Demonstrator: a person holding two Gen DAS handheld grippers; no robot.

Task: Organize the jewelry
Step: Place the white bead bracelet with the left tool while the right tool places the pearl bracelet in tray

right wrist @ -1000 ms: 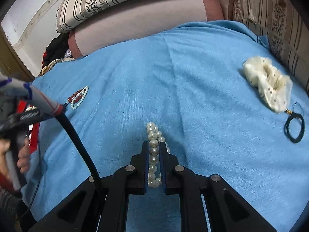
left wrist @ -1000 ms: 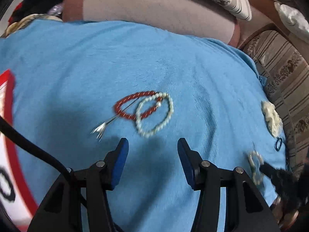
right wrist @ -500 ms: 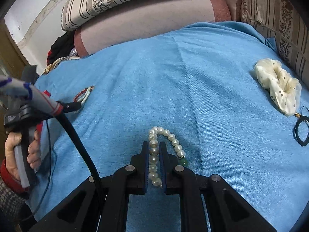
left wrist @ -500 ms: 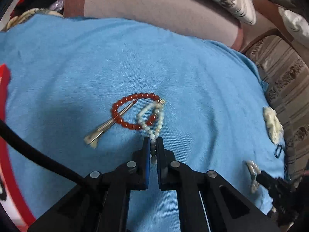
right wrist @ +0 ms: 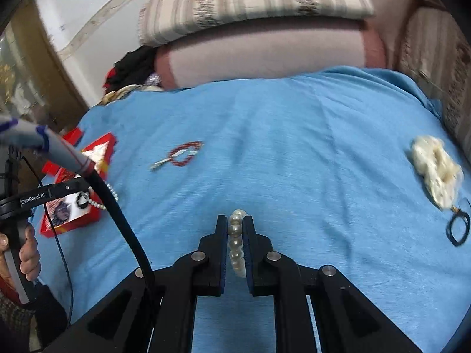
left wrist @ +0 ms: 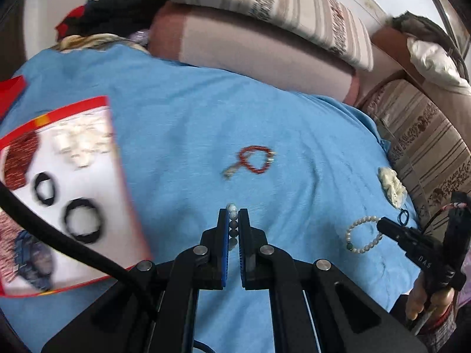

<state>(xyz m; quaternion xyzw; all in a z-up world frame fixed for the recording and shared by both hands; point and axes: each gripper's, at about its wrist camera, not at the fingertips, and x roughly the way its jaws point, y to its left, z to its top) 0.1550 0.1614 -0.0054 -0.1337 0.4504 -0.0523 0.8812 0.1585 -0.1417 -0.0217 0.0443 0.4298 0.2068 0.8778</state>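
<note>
Left gripper (left wrist: 233, 226): jaws pinch a small bead bracelet (left wrist: 232, 209) by a few beads, most of the loop hidden below. Right gripper (right wrist: 235, 242): jaws pinch a pearl bracelet (right wrist: 236, 241), loop hanging under the fingers.

Risk: round, smooth beads may roll out of the flat pads if a gripper swings; an elastic strand could stretch or snag.

Ahead of the left jaws, a red bead loop (left wrist: 255, 160) with a metal clip lies on the soft blue cloth (left wrist: 182, 135). Red-rimmed box (left wrist: 97, 103) to their left, flat-bottomed, holding dark rings.
</note>
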